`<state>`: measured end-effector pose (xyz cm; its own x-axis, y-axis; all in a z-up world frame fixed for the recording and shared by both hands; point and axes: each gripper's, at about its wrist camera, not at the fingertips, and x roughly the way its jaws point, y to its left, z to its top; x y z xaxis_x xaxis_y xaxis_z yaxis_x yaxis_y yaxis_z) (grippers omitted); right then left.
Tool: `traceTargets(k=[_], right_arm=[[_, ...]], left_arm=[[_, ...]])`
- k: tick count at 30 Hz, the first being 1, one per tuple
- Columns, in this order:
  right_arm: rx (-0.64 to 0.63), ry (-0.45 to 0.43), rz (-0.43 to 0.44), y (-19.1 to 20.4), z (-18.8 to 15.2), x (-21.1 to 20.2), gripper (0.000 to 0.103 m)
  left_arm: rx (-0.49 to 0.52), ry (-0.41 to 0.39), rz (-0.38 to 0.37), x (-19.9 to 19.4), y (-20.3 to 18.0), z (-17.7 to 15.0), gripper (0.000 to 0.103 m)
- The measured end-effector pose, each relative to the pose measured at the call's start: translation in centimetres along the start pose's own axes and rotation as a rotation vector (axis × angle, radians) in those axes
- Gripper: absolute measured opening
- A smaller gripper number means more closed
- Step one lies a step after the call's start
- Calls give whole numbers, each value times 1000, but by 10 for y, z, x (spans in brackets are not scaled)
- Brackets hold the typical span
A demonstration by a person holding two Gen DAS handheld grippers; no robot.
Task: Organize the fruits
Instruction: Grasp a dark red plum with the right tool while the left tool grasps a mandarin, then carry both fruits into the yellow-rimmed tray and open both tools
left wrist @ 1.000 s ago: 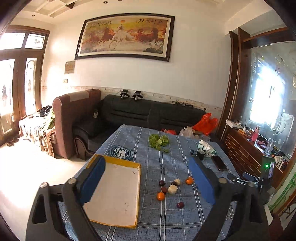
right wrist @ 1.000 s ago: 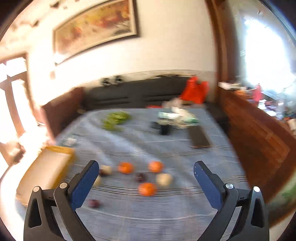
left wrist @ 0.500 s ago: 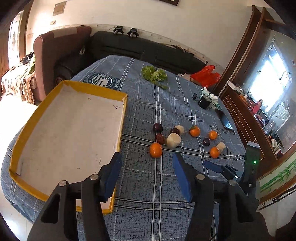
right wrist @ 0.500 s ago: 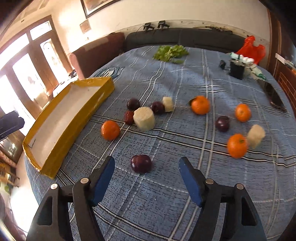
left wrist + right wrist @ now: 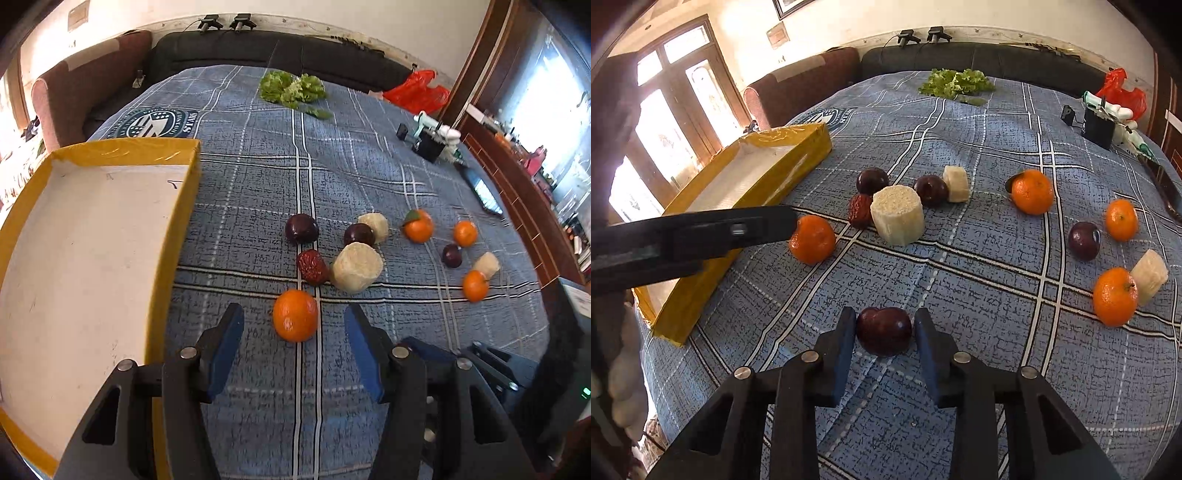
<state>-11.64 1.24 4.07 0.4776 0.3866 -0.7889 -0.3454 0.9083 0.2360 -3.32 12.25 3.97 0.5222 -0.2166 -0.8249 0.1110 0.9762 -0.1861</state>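
Note:
Fruit lies scattered on a blue checked tablecloth [image 5: 369, 177]: oranges, dark plums, a red date [image 5: 312, 266] and pale cut chunks [image 5: 356, 266]. My left gripper [image 5: 293, 310] is low over the cloth, its jaws half open around an orange [image 5: 295, 320], with gaps on both sides. In the right wrist view, one left finger [image 5: 701, 232] reaches that orange [image 5: 812, 239]. My right gripper [image 5: 885, 314] is closing, its blue pads against both sides of a dark plum [image 5: 884, 330]. A yellow tray [image 5: 177, 221] with a white floor stands at the left, with no fruit in the part I can see.
Lettuce [image 5: 291, 86] lies at the table's far side. A small black box [image 5: 428, 144] and a phone [image 5: 485, 192] sit at the right edge. A dark sofa [image 5: 332, 55] is behind the table and a wooden cabinet [image 5: 517, 173] to the right.
Both grippers have dropped toward the table and tipped downward. The left jaws narrowed around the orange. The right jaws closed in on the dark plum.

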Motion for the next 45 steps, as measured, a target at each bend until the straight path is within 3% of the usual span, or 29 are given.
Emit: traceTargets(k=[5,7,8,11,18,21,25,30,32,35,41,43,45], right_arm=[[10,-11,11,-4,-4,-8,34],[19,-14,15,-8,-6,-10,34],[22,-16,16,-9,-7,-12,34],[32,-25,15,-13,-10,-19,34],[45,-65,25,-9,-12,-44,33],[37,-87,60,4,-7,-57,33],[9,-104,148,37,6,-64,33],[-25,-51,311,94,28,-42,34],[-45,-12,366,122,36,-25,34],[-85,41,382,157,43,5,34],[-105,157,401,204,43,58,34],[-142,143,371,214,41,61,36],[-163,158,387,225,40,62,36]], left_arm=[[41,35,17,24,-8,3,50],[53,58,19,33,-10,1,41],[56,69,29,37,-10,0,29],[51,46,37,32,-12,-4,29],[-32,-71,-15,-33,6,-22,29],[-76,-128,5,-72,28,-31,29],[-159,-182,140,-106,80,-47,30],[-315,-175,289,-120,157,-68,30],[-357,-168,305,-120,179,-73,30],[-392,-148,333,-114,203,-77,30],[-454,-143,296,-106,226,-84,30],[-471,-155,269,-108,232,-85,32],[-488,-171,256,-115,233,-85,47]])
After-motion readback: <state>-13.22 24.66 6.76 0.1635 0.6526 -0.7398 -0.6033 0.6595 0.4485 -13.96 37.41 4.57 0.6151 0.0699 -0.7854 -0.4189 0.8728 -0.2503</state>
